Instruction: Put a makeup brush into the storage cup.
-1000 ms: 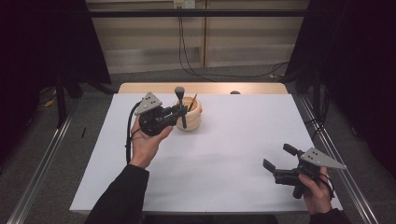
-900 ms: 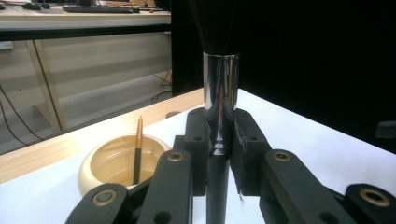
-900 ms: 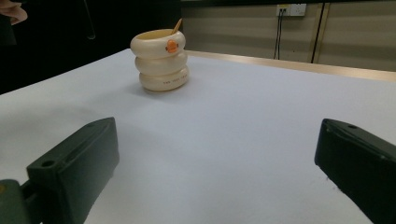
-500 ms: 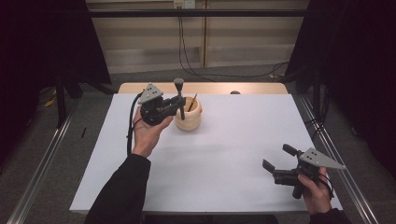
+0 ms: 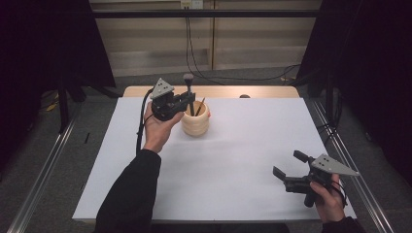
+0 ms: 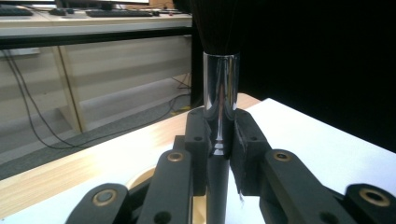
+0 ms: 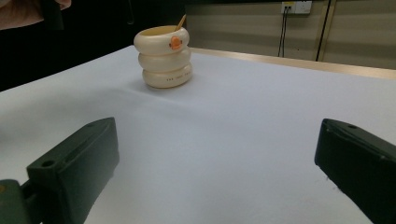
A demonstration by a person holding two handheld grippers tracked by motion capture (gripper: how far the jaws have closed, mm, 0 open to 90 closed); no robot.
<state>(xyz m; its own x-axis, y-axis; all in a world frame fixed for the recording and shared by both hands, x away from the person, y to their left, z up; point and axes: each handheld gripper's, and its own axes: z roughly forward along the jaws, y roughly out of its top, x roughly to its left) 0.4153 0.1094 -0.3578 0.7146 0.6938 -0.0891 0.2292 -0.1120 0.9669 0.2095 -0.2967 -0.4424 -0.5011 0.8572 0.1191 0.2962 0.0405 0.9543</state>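
your left gripper [image 5: 187,99] clamps the black chrome-ferruled makeup brush [image 5: 188,90] over the cream ringed ceramic holder [image 5: 196,127]; off-centre lowering tips it. right gripper [image 5: 286,168] gapes empty.

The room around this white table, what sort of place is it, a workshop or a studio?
Probably a lab recording setup. Black curtains flank the white table, metal rails run beside it, and cables hang from a wall socket. Desks with keyboards stand behind.
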